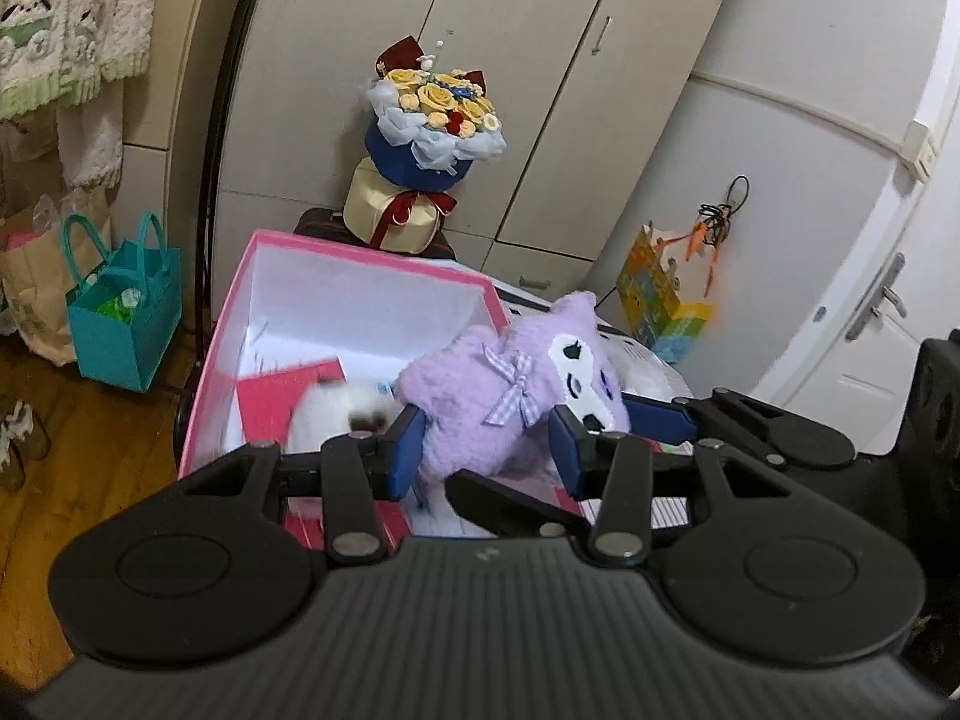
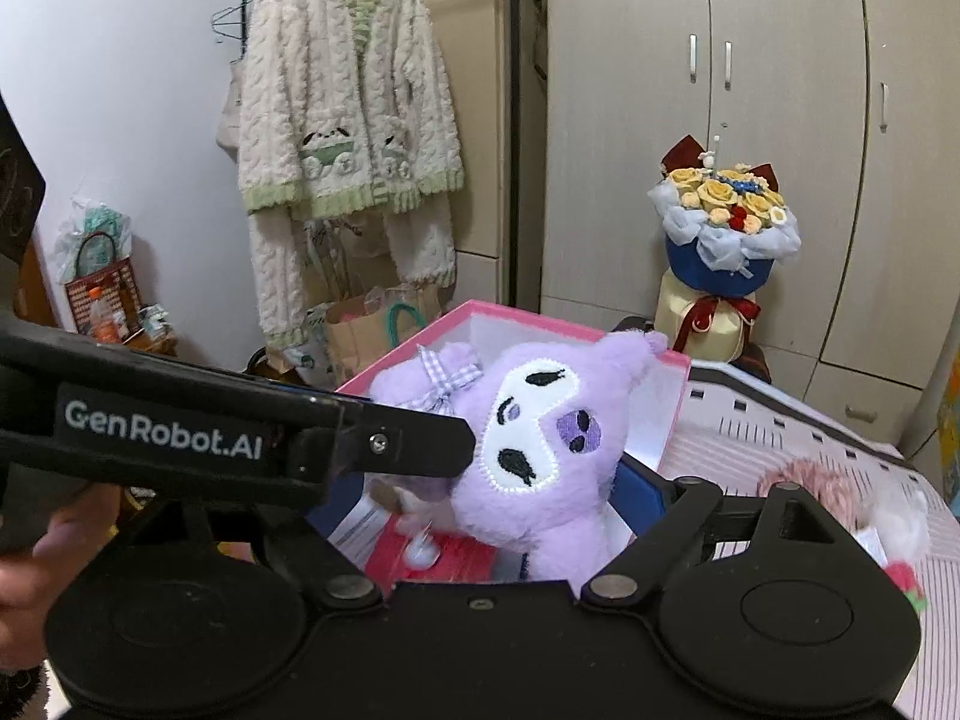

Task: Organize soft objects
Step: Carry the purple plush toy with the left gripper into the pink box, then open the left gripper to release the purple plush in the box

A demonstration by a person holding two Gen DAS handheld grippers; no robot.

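A purple plush toy [image 1: 510,396] with a white face and a checked bow hangs over the open pink box [image 1: 360,252]. My left gripper [image 1: 486,444] has its blue fingers closed on the plush's sides. In the right wrist view the same plush [image 2: 540,450] sits between my right gripper's fingers [image 2: 486,516], above the pink box [image 2: 600,339]; the left gripper's black finger crosses in front of it. A white plush [image 1: 336,414], blurred, lies inside the box beside pink cards.
A flower bouquet [image 1: 432,114] stands behind the box by the wardrobe. A teal bag [image 1: 120,312] sits on the wooden floor left. A pink-and-white soft toy [image 2: 840,492] lies on the striped bed cover. A fleece jacket [image 2: 348,90] hangs on the wall.
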